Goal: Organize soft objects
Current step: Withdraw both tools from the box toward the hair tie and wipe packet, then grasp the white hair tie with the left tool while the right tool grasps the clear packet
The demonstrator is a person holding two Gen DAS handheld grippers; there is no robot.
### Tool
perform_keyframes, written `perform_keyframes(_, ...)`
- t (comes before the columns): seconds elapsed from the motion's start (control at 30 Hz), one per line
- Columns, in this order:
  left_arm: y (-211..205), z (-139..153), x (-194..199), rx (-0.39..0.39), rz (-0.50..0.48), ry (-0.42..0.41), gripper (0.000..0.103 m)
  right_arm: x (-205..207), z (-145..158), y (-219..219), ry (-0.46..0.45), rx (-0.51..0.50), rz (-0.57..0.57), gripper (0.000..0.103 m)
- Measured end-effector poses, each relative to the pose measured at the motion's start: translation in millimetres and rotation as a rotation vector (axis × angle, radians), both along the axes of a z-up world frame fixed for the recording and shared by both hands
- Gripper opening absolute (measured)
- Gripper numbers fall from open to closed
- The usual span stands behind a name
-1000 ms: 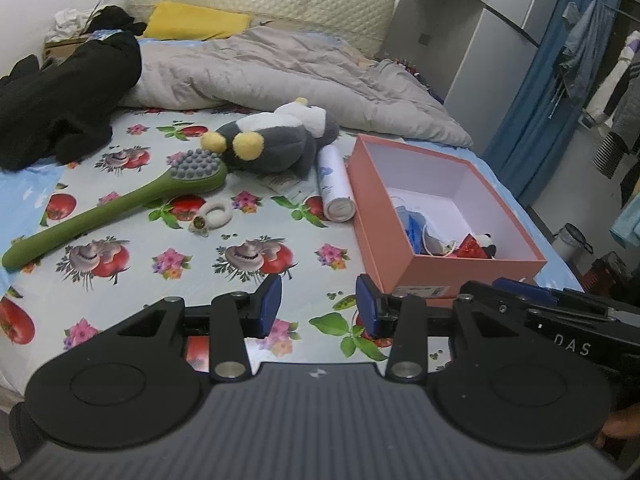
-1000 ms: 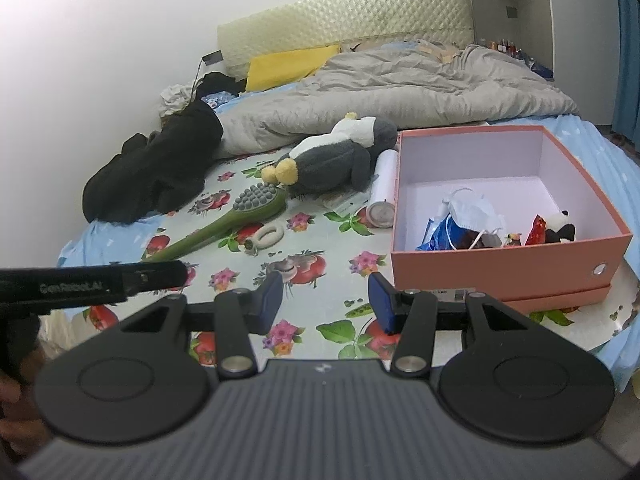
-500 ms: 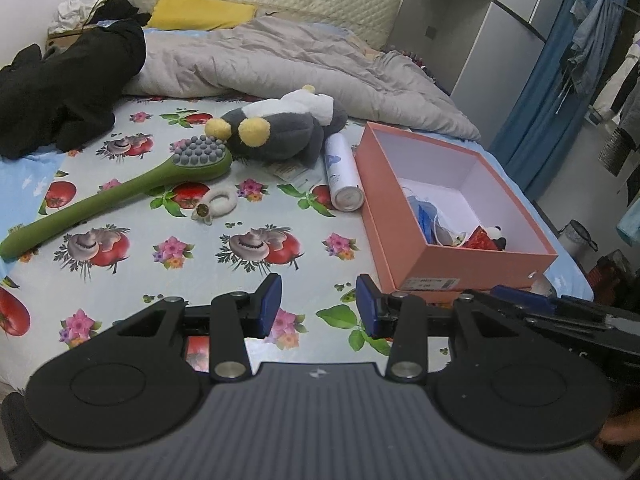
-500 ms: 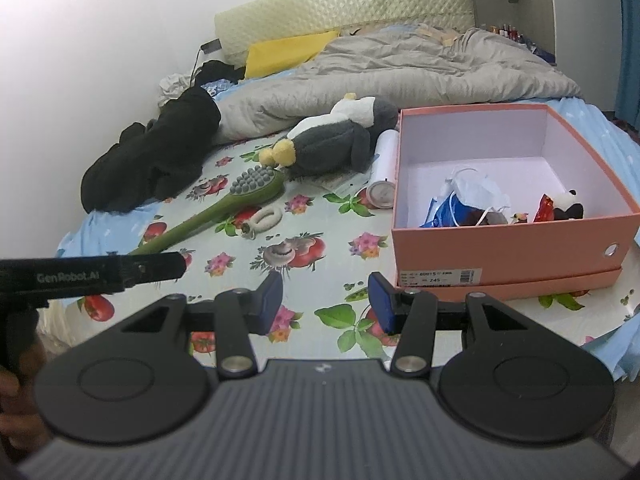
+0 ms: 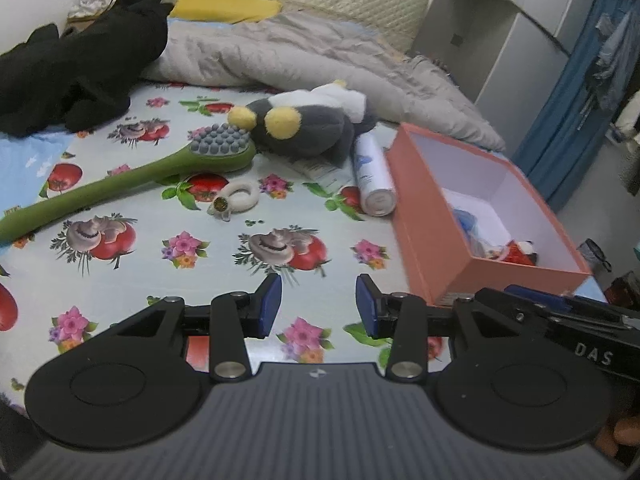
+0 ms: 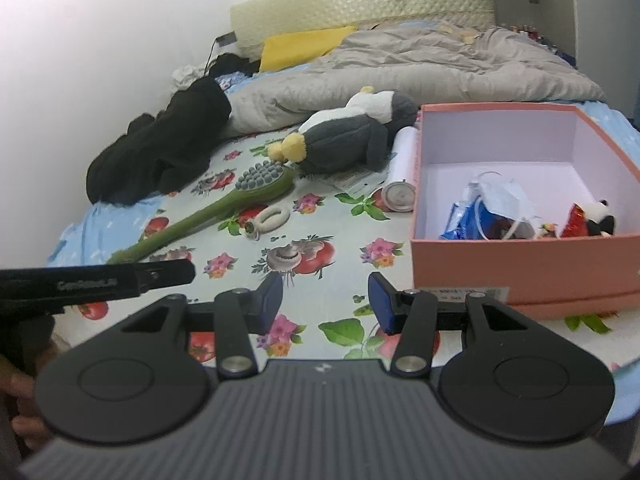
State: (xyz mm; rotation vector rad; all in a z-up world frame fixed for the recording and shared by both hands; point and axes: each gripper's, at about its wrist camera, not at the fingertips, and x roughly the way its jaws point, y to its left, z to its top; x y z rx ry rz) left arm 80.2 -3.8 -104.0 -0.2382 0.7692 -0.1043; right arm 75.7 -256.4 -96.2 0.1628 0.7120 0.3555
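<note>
Left wrist view: the grey plush penguin [image 5: 304,128] lies on the fruit-print sheet [image 5: 224,264] beside the green brush [image 5: 132,184], the white ring toy [image 5: 240,196] and the spray can [image 5: 372,176], just left of the pink box [image 5: 432,240]. Both grippers have dropped closer to the bed over the last second. The left gripper [image 5: 318,304] and right gripper [image 6: 324,300] hang with jaws parted and empty. Judged from this, the approach has begun and no soft item is picked up yet; the box already holds a mask [image 6: 504,196] and small toys.

Black left gripper [image 5: 319,304], blue pads [image 5: 270,300], silver screws
</note>
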Motion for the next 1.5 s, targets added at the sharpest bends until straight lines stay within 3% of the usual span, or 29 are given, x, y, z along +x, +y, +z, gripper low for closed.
perform_keyframes(0.17,15.6,-22.9,37.8,0.009,0.033,0.033,0.047,37.5,-11.8,14.6,0.015,0.003,0.026,0.05)
perform_keyframes(0.3,28.0,-39.9,71.9,0.046,0.042,0.033,0.058,73.0,-23.0,27.2,0.02,0.0,0.022,0.05)
perform_keyframes(0.73,73.9,-80.5,176.9,0.039,0.054,0.046,0.059,199.8,-59.8,78.2,0.044,-0.142,0.051,0.051)
perform_keyframes(0.87,85.8,-98.9,203.1,-0.002,0.025,0.091,0.063,241.6,-78.4,93.1,0.083,-0.199,0.075,0.061)
perform_keyframes(1.1,91.7,-110.6,230.4,-0.01,-0.014,0.171,0.063,299.9,-96.4,110.2,0.171,-0.267,0.078,0.062)
perform_keyframes(1.2,93.5,-107.7,233.5,0.003,-0.031,0.161,0.063,313.7,-104.6,112.6,0.209,-0.261,0.09,0.062)
perform_keyframes(1.43,98.8,-129.1,252.2,-0.024,-0.116,0.093,0.063,331.3,-128.4,117.4,0.133,-0.253,0.105,0.066)
perform_keyframes(1.5,98.2,-140.3,254.1,-0.046,-0.137,0.091,0.062,338.4,-133.2,125.1,0.132,-0.293,0.093,0.066)
